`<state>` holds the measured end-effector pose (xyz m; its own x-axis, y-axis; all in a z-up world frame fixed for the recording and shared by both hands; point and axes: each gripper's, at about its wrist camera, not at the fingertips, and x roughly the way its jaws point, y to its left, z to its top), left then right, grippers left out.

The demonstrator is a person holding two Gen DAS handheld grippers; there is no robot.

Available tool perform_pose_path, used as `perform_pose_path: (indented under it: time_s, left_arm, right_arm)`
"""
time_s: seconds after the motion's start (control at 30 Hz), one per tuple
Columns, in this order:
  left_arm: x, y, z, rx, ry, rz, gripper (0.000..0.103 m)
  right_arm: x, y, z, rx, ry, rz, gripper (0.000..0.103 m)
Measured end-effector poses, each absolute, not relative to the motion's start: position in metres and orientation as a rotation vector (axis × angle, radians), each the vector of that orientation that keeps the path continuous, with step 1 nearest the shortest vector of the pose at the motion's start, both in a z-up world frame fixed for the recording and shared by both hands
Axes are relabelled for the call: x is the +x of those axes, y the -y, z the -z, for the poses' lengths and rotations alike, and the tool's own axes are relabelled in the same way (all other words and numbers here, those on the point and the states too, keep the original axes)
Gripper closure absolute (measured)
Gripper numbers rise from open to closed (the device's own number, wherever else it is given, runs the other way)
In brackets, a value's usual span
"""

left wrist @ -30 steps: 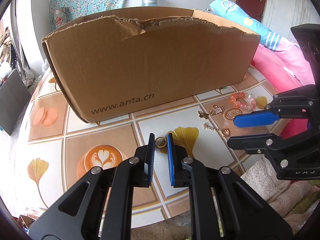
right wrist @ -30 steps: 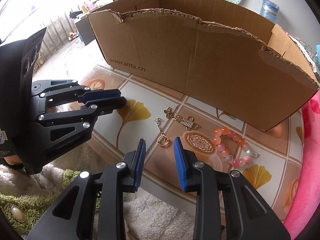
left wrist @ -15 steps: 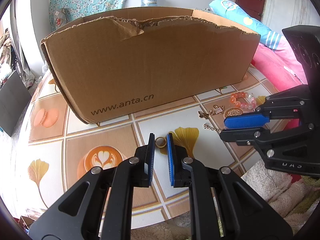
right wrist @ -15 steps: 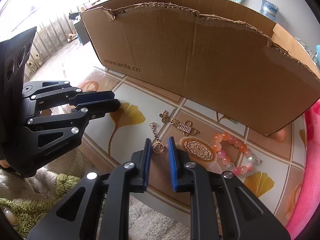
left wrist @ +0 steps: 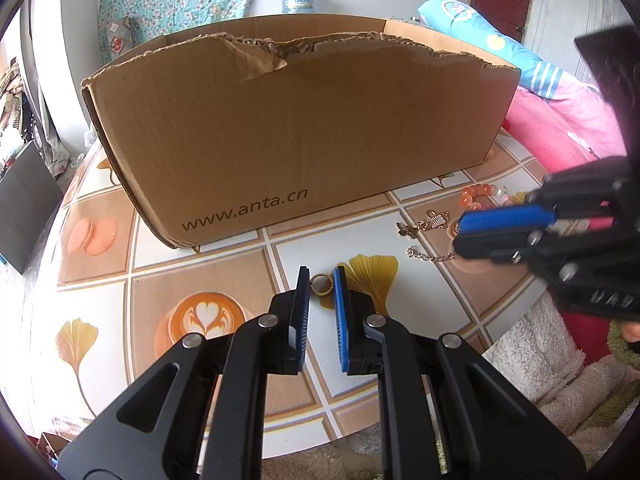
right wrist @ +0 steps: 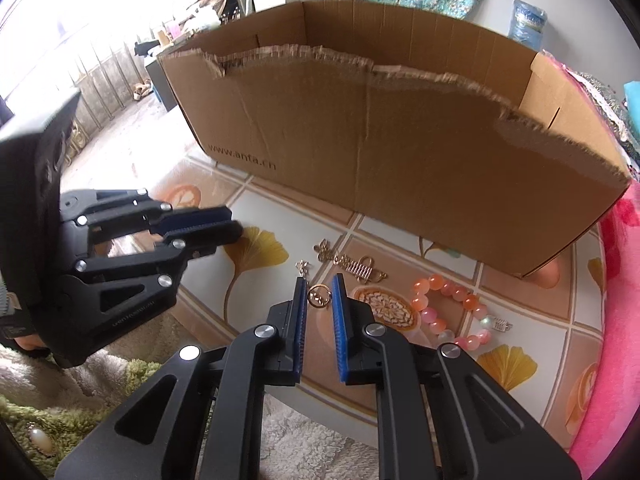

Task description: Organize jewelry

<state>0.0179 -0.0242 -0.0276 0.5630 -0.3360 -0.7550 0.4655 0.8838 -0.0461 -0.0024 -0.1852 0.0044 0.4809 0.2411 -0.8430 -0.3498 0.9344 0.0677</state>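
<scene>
While my left gripper (left wrist: 322,286) pinches a gold ring (left wrist: 321,284) near the cardboard box (left wrist: 296,132), my right gripper (right wrist: 319,295) clamps a chain's gold hoop (right wrist: 319,296). The pink bead bracelet (right wrist: 448,312) lies right of it.

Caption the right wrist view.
Right hand-held gripper pinches a gold ring pendant before the cardboard box.

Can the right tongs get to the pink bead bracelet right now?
Probably not yet. The right tongs are shut on a gold ring charm. The bracelet lies close by on the table, with nothing covering it.
</scene>
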Motion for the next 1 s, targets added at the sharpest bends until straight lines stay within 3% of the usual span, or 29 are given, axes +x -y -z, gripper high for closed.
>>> perform_pose_path:
  time_s: [0.33,0.7,1.0]
  left_arm:
    - [0.019,0.021,0.027,0.160,-0.849,0.480,0.092]
    - [0.021,0.015,0.024,0.165,-0.862,0.491,0.092]
    - [0.005,0.013,-0.025,0.163,-0.773,0.538,0.092]
  right_arm:
    - [-0.004,0.203,-0.041,-0.035,-0.920,-0.358,0.090]
    - [-0.004,0.204,-0.044,0.013,-0.891,-0.352,0.090]
    - [-0.007,0.212,-0.072,0.040,-0.797,-0.381,0.090]
